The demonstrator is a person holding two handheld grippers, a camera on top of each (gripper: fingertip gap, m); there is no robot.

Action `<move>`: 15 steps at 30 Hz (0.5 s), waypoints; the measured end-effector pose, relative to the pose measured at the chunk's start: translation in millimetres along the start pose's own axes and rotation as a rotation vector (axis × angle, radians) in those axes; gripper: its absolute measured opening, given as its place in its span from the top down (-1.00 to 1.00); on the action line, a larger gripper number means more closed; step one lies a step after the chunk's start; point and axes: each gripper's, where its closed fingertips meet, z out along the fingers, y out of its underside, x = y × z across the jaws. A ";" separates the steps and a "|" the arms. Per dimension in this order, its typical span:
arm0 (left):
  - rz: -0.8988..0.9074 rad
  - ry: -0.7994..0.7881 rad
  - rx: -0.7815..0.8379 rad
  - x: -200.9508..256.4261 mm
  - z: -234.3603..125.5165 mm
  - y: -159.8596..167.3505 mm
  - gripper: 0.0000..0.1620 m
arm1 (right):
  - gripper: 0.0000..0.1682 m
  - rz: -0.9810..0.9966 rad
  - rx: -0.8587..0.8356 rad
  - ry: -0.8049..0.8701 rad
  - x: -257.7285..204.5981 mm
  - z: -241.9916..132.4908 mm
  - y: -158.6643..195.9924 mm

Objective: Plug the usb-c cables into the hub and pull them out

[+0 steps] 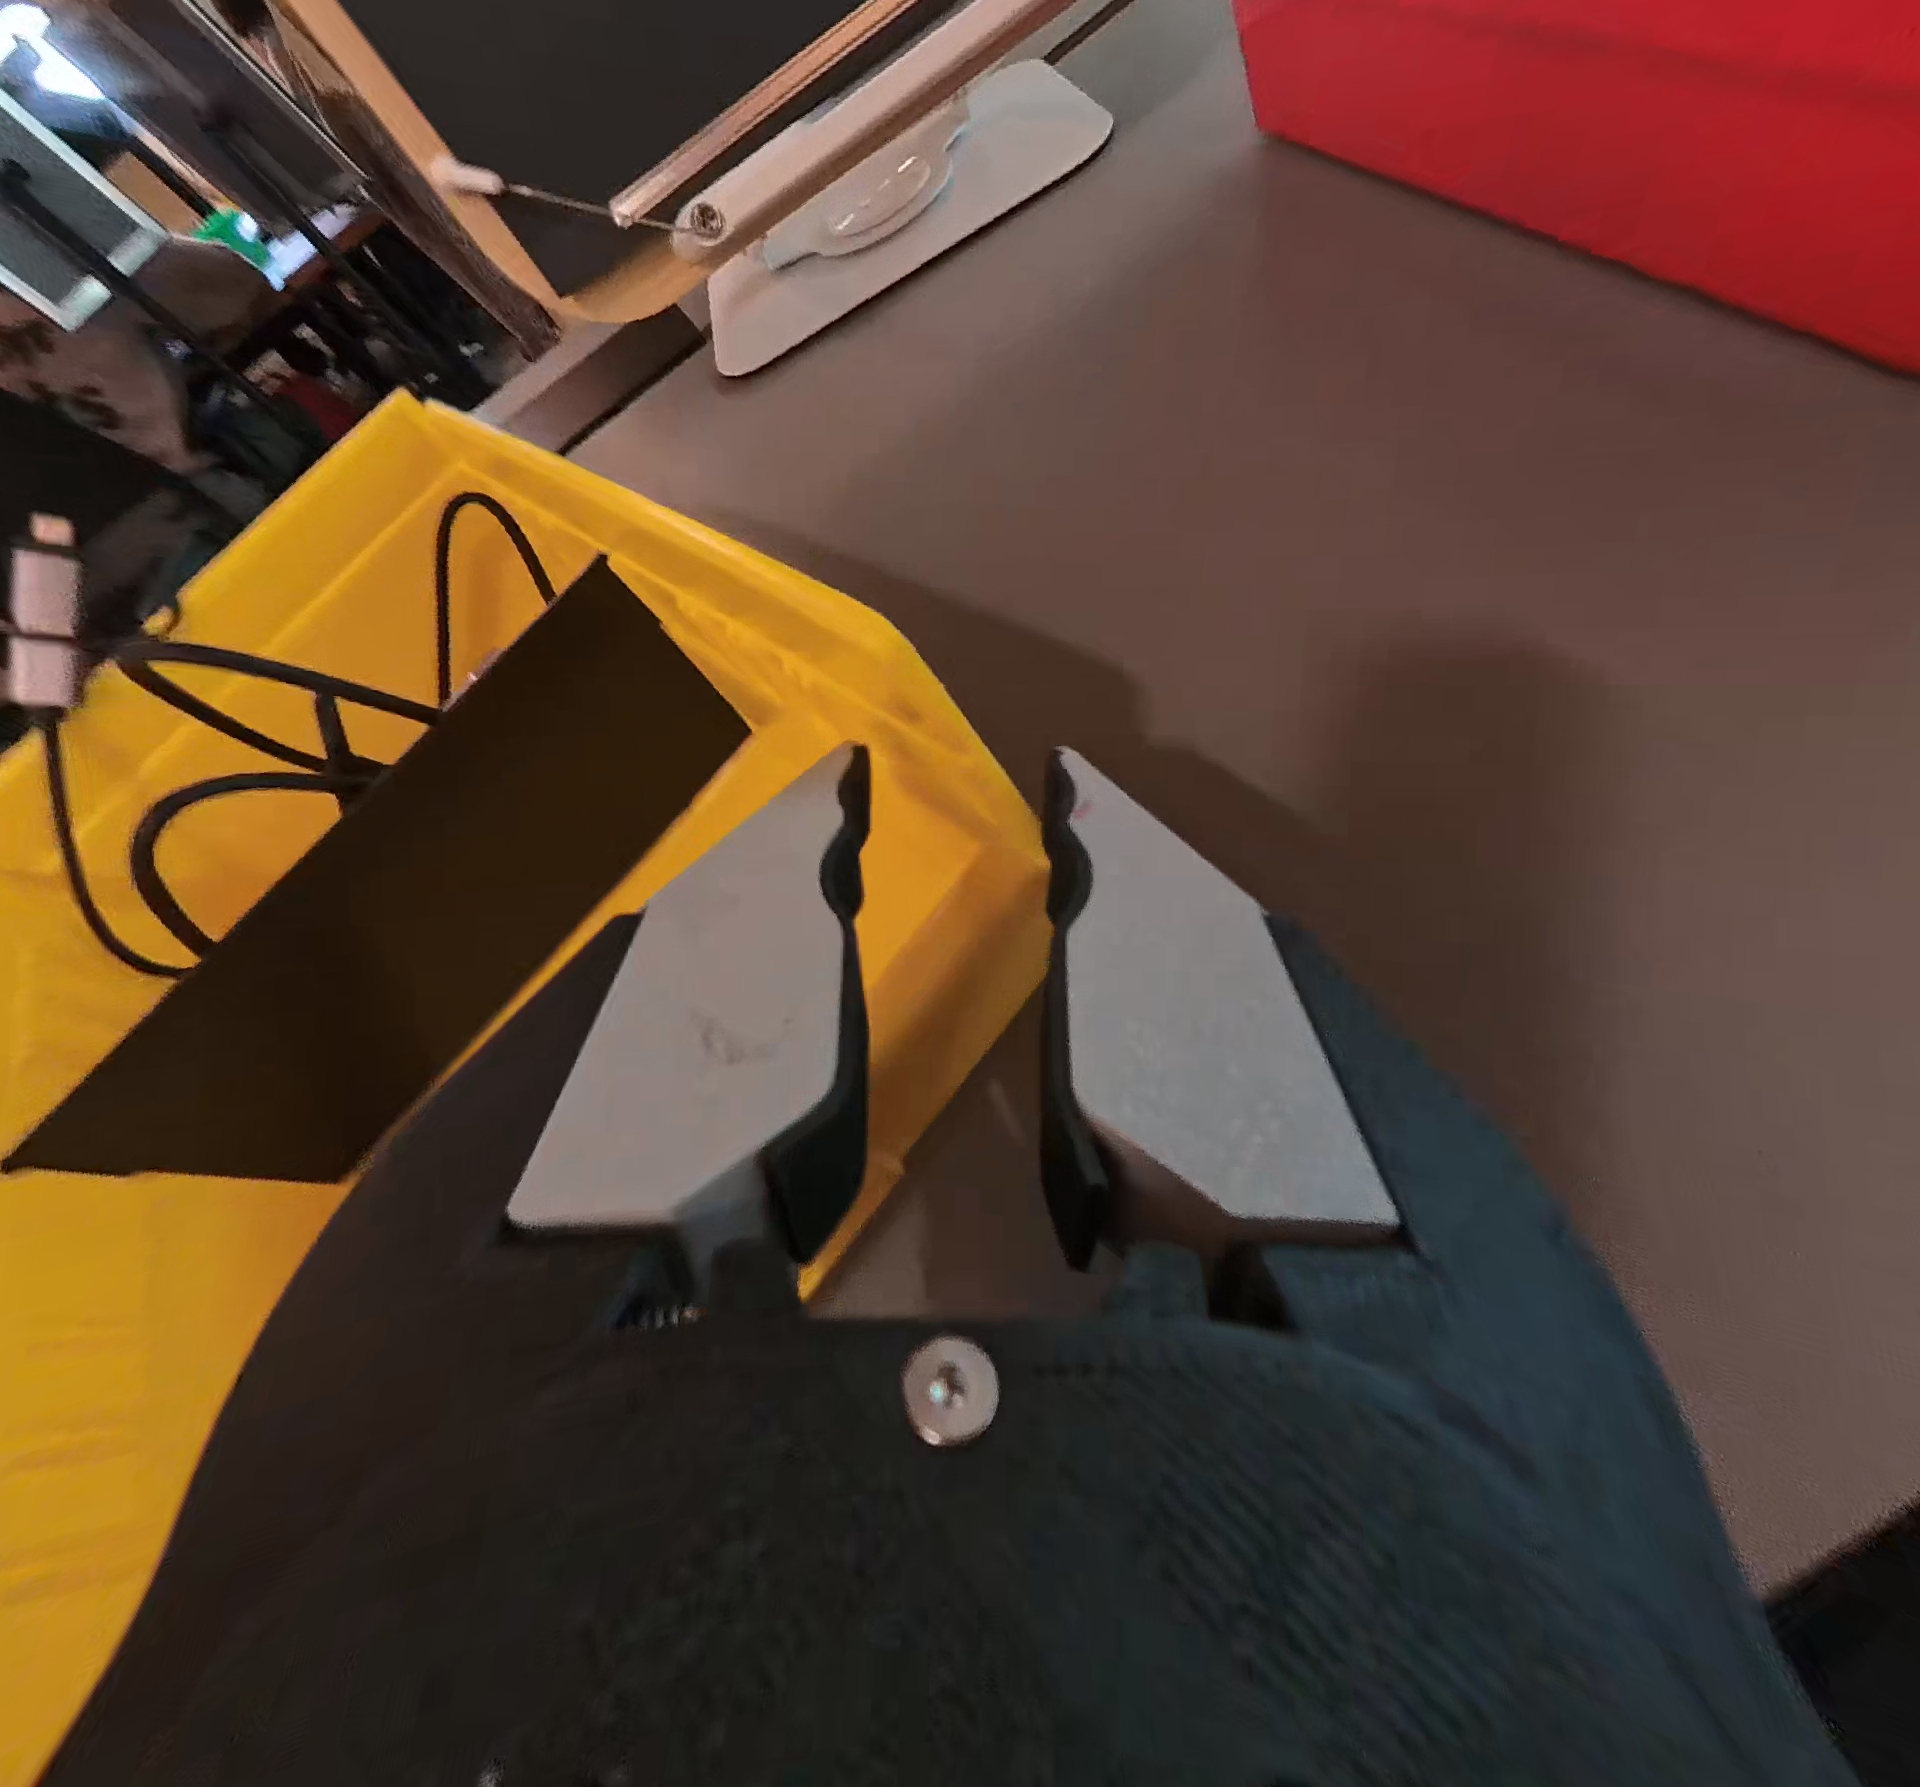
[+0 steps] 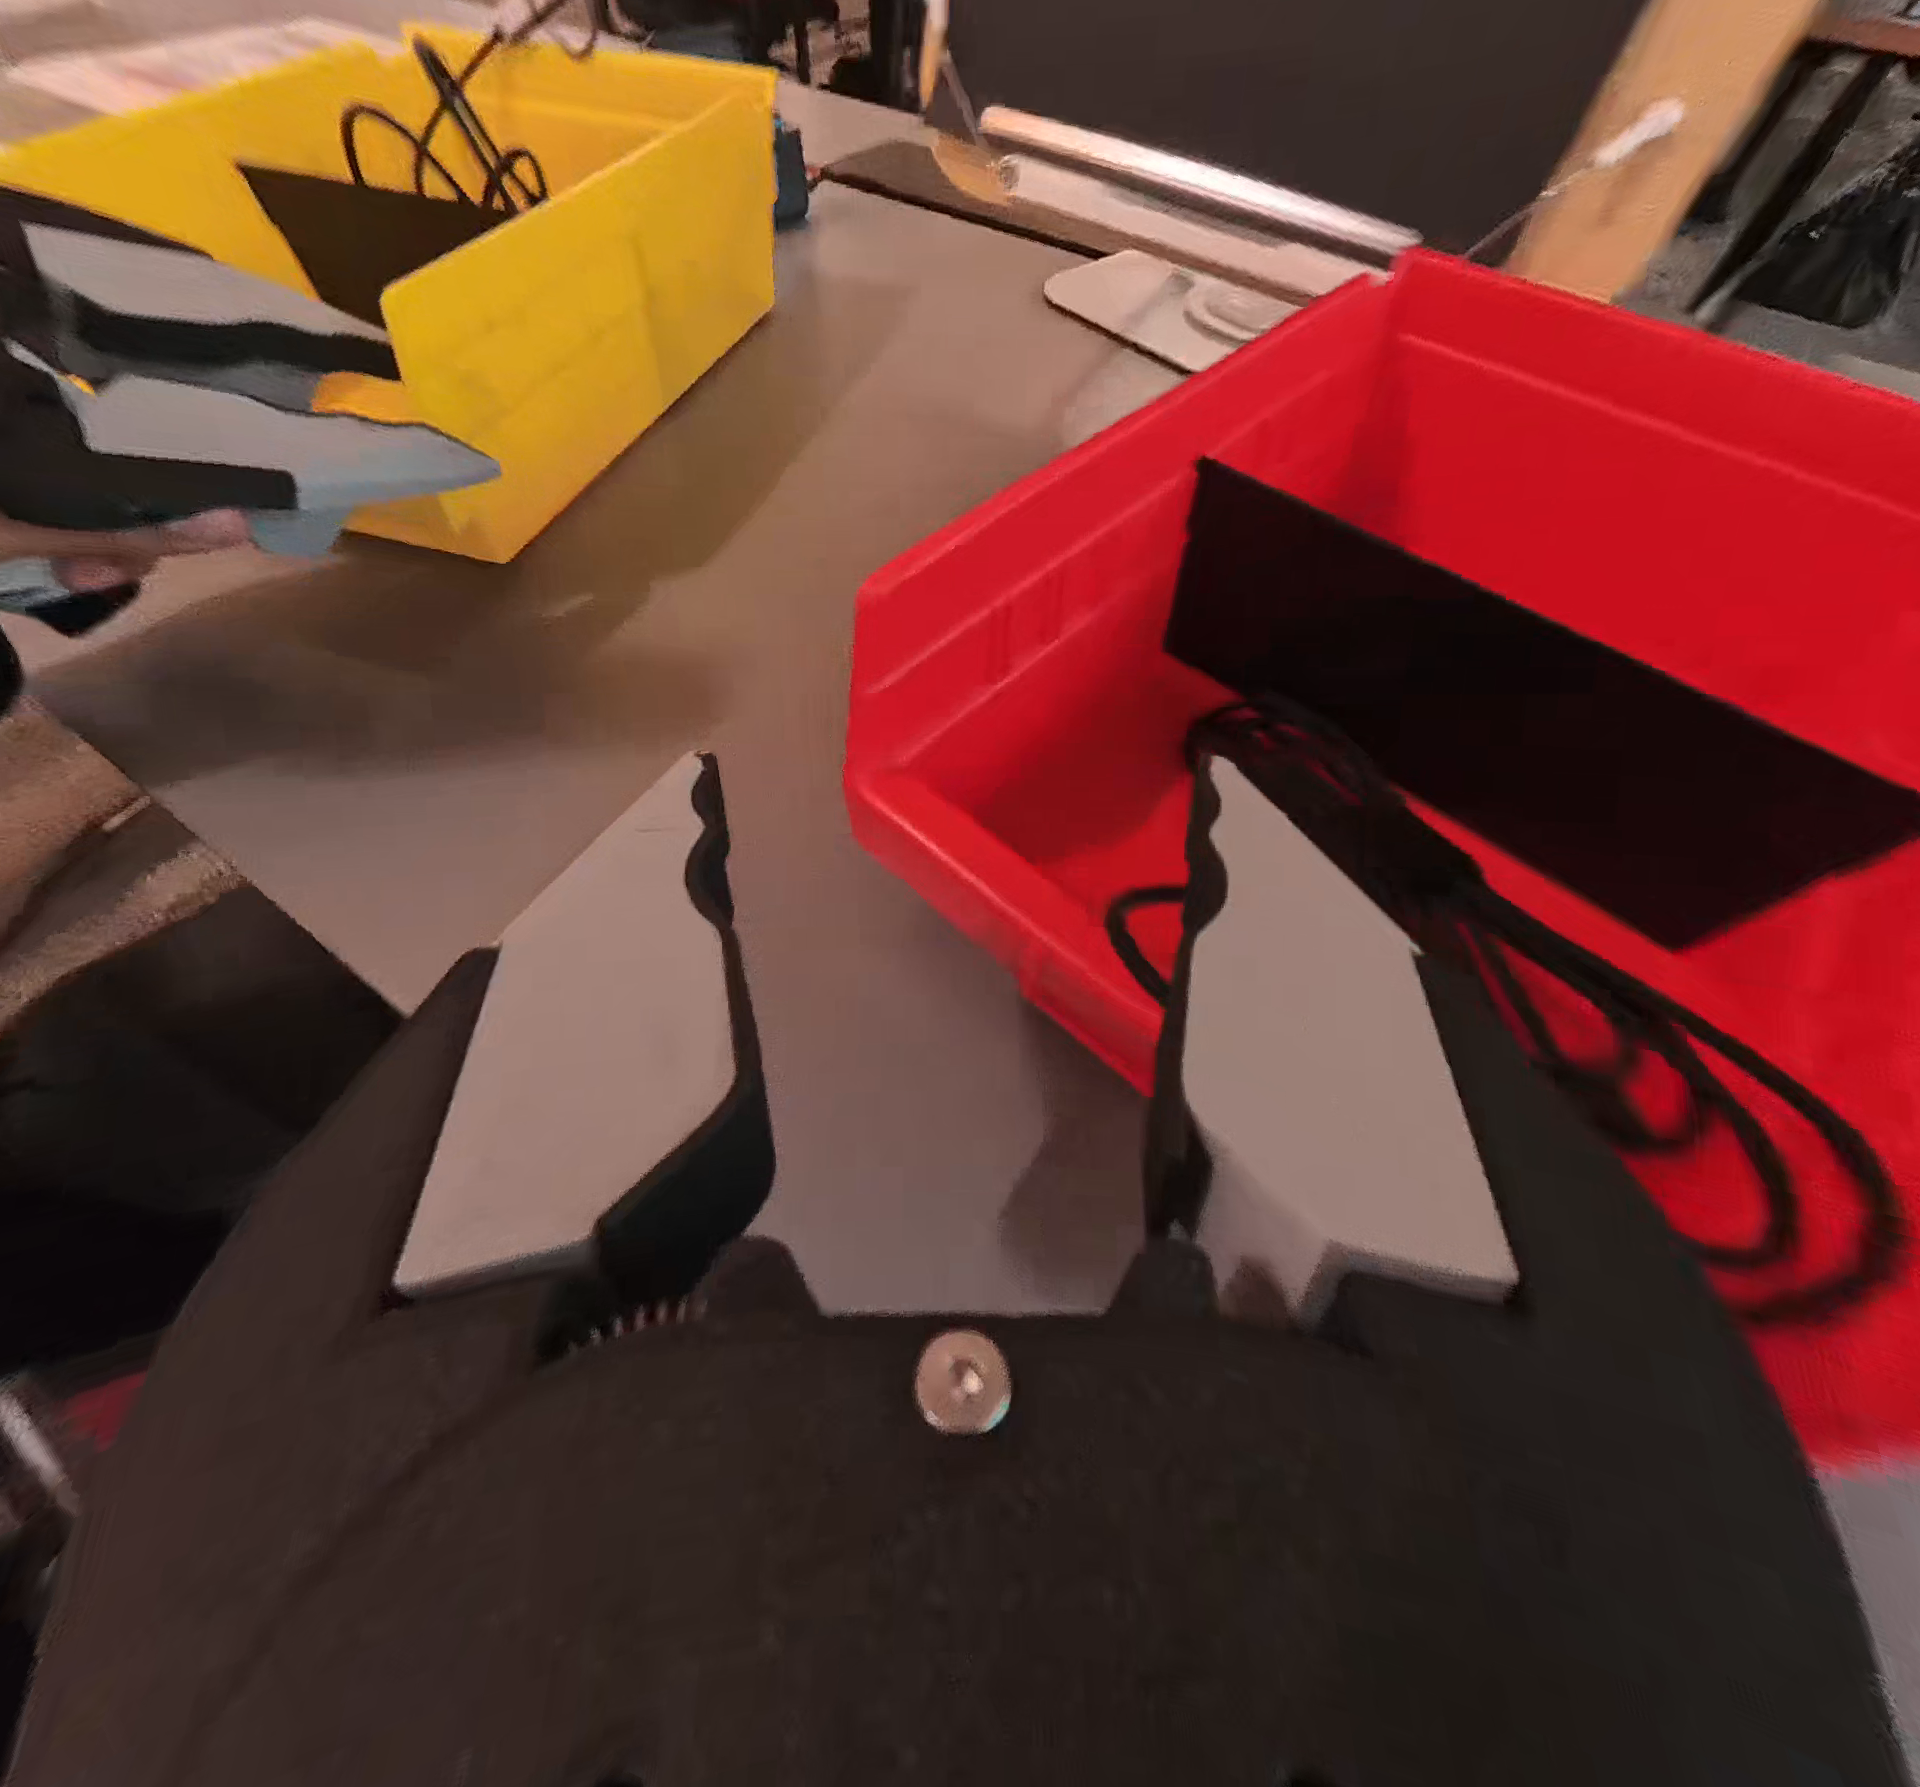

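both grippers hover spread and empty. the left gripper nears the yellow bin of cables; the right gripper nears the red bin, likely to fetch a cable

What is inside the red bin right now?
The red bin holds a bundle of coiled black cables in its front section and a black divider panel across it. Whatever lies behind the panel is hidden, and no hub is visible.
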 end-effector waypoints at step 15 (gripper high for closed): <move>-0.200 0.049 0.037 -32.3 -30.6 13.5 0.59 | 0.40 -0.191 -0.209 0.165 20.7 38.9 29.9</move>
